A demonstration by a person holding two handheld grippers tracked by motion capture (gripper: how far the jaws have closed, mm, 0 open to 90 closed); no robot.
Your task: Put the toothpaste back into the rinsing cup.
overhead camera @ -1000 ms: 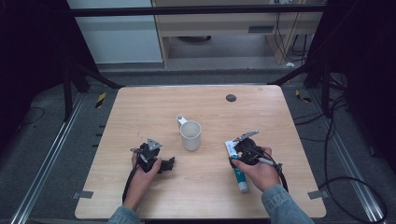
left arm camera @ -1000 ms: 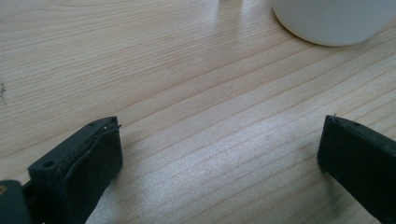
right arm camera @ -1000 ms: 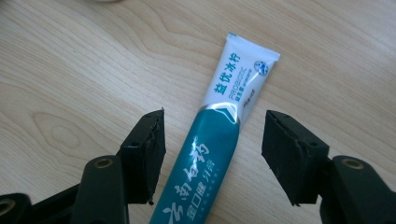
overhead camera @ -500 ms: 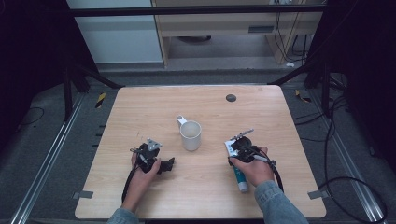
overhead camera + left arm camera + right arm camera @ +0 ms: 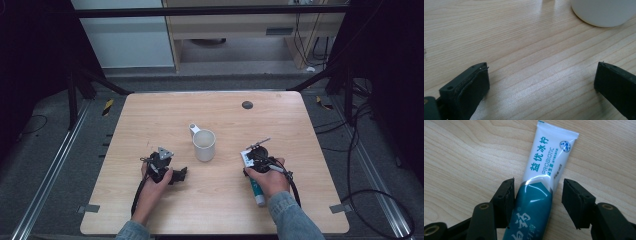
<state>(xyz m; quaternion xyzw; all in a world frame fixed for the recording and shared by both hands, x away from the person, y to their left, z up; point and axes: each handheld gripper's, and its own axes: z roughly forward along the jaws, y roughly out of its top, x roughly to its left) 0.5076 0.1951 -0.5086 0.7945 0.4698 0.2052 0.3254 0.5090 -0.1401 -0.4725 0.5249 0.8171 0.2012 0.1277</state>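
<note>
The toothpaste tube (image 5: 541,185) lies flat on the tabletop (image 5: 300,125) at about 5 o'clock from the white mug (image 5: 204,145), its flat crimped end toward 12 o'clock and its teal half running back under your right hand (image 5: 267,176). Compared with a second ago, your right gripper (image 5: 537,192) has dropped lower over the tube and slid slightly toward 6 o'clock; the tube itself and the mug have not moved. In the right gripper view the jaws straddle the tube where the white print meets the teal: the left jaw is against or just beside the tube's edge, the right jaw stands apart from it, so the gripper is part open and not yet clamped.

Your right hand reaches in from 6 o'clock with the forearm angled slightly inward, the denim sleeve (image 5: 292,215) showing at the wrist.

Your left gripper (image 5: 541,80) has stayed where it was, at about 8 o'clock from the mug, low over bare wood with its jaws spread wide and nothing between them; the mug's base sits beyond them.
</note>
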